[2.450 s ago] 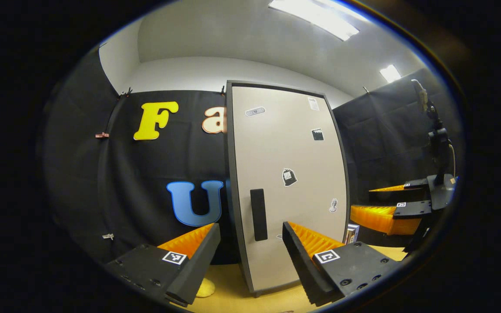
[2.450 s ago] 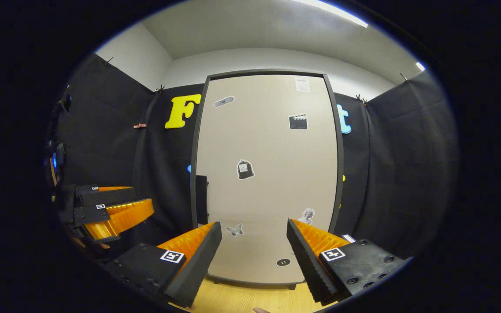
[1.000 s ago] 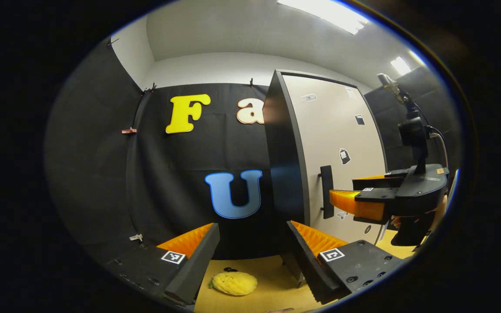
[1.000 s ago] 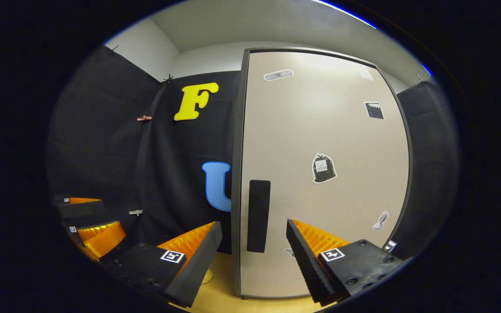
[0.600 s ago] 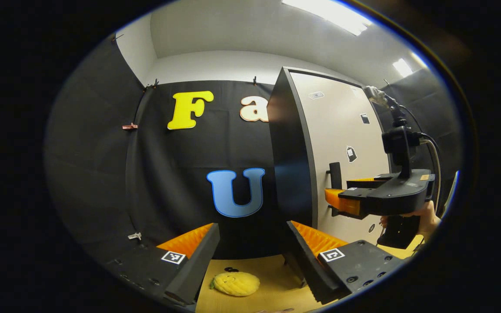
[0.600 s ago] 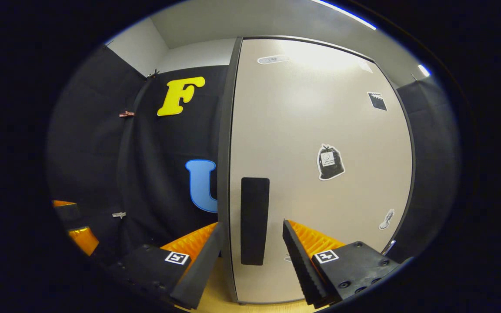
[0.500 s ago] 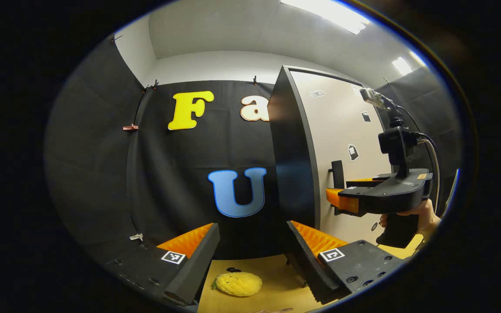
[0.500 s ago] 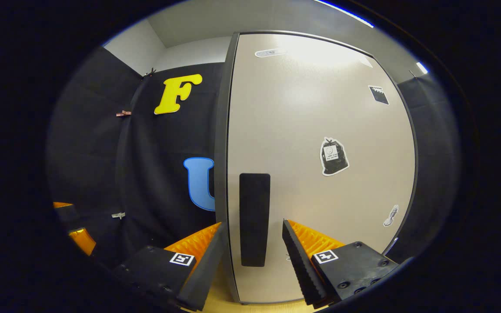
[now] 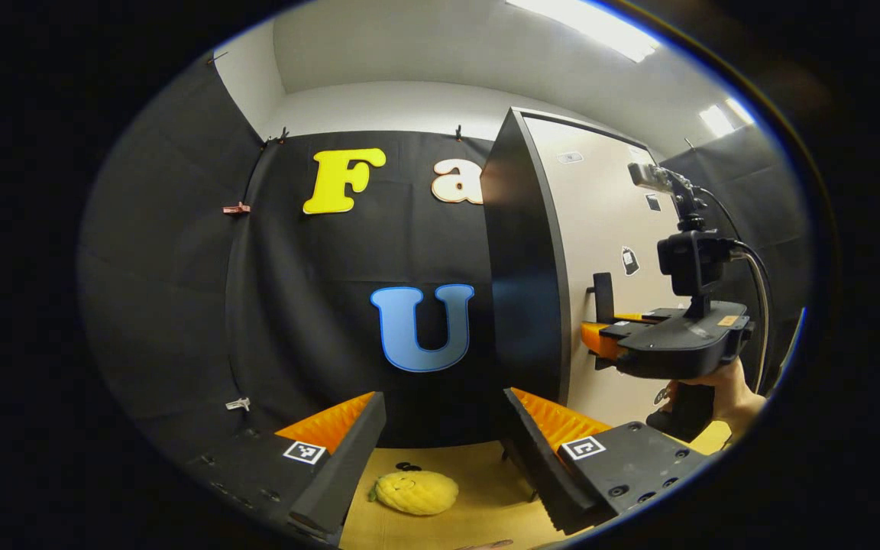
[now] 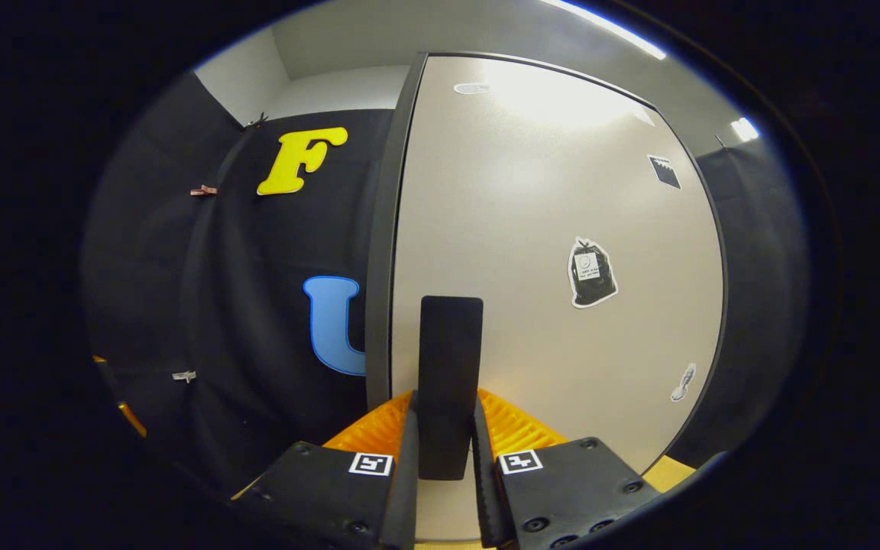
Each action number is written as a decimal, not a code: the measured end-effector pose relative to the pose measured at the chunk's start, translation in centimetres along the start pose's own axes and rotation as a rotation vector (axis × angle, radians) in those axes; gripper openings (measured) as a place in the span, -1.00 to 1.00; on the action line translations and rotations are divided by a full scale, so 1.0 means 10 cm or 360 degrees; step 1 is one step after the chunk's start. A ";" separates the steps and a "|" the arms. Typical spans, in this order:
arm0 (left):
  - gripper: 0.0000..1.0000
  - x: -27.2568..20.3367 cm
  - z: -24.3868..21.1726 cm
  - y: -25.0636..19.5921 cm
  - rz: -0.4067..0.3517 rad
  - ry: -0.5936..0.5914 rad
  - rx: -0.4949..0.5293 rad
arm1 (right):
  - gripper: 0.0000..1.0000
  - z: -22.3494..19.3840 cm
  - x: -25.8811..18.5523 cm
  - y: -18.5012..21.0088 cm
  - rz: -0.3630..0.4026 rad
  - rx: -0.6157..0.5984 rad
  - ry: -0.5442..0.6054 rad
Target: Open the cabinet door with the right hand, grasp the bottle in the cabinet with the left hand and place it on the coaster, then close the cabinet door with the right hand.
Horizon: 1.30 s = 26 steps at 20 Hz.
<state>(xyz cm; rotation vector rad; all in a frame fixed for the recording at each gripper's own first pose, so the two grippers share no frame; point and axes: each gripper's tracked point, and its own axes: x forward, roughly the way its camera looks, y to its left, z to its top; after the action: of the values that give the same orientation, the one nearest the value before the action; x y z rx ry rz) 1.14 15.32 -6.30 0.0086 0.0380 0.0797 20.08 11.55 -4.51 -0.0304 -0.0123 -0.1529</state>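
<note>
In the right gripper view I see my right gripper (image 10: 444, 451) clamped on the black door handle (image 10: 449, 382), lower centre, both fingers pressing its sides. The beige cabinet door (image 10: 547, 267) sits closed. In the left gripper view, my left gripper (image 9: 440, 451) hangs with fingers spread, holding nothing, above a yellow plush toy (image 9: 415, 492) on the wooden table (image 9: 486, 489).
</note>
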 end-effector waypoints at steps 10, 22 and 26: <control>0.92 -0.12 0.10 -0.01 0.0012 -0.0025 0.0011 | -0.72 0.00 -0.24 0.00 0.0097 -0.0004 0.0072; 0.92 -0.40 0.32 -0.48 -0.0085 -0.0062 0.0015 | -0.63 0.07 -1.03 -0.26 0.0202 -0.0001 0.0068; 0.92 -0.41 0.40 -0.84 -0.0228 -0.0104 0.0019 | -0.72 0.08 -1.29 -0.42 0.0189 -0.0007 0.0070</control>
<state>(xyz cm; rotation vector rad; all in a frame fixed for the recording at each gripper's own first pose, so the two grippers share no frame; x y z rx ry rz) -2.14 6.64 -2.23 0.0205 -0.0265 -0.0643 6.64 9.38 -3.73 -0.0318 0.0335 -0.0345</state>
